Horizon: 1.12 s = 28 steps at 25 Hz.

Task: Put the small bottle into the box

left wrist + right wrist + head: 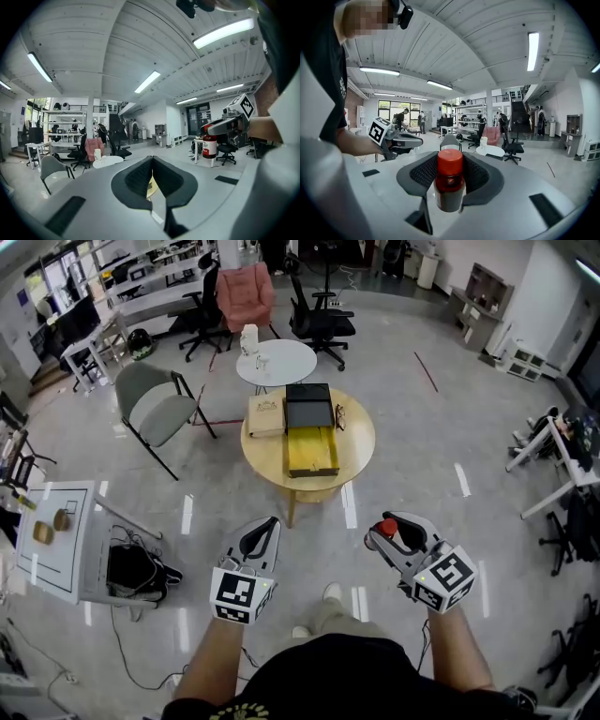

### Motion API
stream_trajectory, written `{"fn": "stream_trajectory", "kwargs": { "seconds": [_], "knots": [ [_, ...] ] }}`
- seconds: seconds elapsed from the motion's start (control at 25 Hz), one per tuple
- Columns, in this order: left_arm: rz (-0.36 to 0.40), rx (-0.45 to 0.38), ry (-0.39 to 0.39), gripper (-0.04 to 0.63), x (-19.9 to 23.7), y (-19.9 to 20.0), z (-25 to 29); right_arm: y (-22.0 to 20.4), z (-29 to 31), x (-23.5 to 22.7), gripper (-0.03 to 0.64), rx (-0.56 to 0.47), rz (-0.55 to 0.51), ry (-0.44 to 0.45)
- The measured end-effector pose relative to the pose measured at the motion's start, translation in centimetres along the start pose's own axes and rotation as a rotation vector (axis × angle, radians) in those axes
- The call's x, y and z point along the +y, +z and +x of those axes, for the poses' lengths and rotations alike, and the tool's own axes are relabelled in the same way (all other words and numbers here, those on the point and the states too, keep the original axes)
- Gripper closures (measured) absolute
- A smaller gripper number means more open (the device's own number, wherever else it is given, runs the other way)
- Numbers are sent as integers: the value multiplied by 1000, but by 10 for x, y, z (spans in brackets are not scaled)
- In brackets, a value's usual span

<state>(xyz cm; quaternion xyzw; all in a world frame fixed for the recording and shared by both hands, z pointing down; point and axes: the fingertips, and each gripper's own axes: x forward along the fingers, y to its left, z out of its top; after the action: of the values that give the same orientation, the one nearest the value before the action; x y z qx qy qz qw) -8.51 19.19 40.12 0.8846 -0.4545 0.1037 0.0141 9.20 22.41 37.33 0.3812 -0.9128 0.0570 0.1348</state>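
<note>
Plenty of room here: the grey floor (412, 465) between the person and the round wooden table (356, 442) is wide open. The nearest clutter is off to the left: a grey chair (155, 409), a white side table (56, 540) and a black bag (136, 570) under its edge. The box (311, 454) sits around the middle of the round table, lid flipped back and yellow inside showing. A tan box (265, 415) is right beside its left edge, and a small white table (277, 362) stands just behind. Both forearms are stretched forward at about the same height, well apart and well short of the table, with the marker cubes facing up. The left gripper (265, 529) has its jaws pressed together with nothing in them, which its own view (152, 171) shows clearly. The right gripper (382, 536) is pinching the small bottle (388, 526). In the right gripper view the bottle (450, 185) stands upright between the jaws, red cap on top, clamped at the body.
</note>
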Motion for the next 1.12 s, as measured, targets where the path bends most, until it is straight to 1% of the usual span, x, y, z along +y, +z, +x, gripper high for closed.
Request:
{"fn": "stream_trajectory", "kwargs": {
  "seconds": [0.2, 0.44, 0.64, 0.72, 0.92, 1.12],
  "knots": [
    [13, 10, -24, 577, -6, 4, 35, 3, 9, -33, 449, -7, 17, -5],
    [12, 30, -23, 577, 2, 7, 72, -1, 23, -76, 449, -3, 66, -18],
    [27, 51, -29, 577, 1, 10, 107, 2, 44, -106, 449, -9, 71, 25],
    [35, 53, -24, 577, 3, 13, 121, 3, 51, -123, 449, -11, 84, 23],
    [63, 58, 5, 577, 14, 28, 149, 8, 66, -161, 449, -24, 110, 38],
    [62, 61, 69, 577, 26, 39, 161, 12, 83, -179, 449, -34, 94, 113]
  ]
}}
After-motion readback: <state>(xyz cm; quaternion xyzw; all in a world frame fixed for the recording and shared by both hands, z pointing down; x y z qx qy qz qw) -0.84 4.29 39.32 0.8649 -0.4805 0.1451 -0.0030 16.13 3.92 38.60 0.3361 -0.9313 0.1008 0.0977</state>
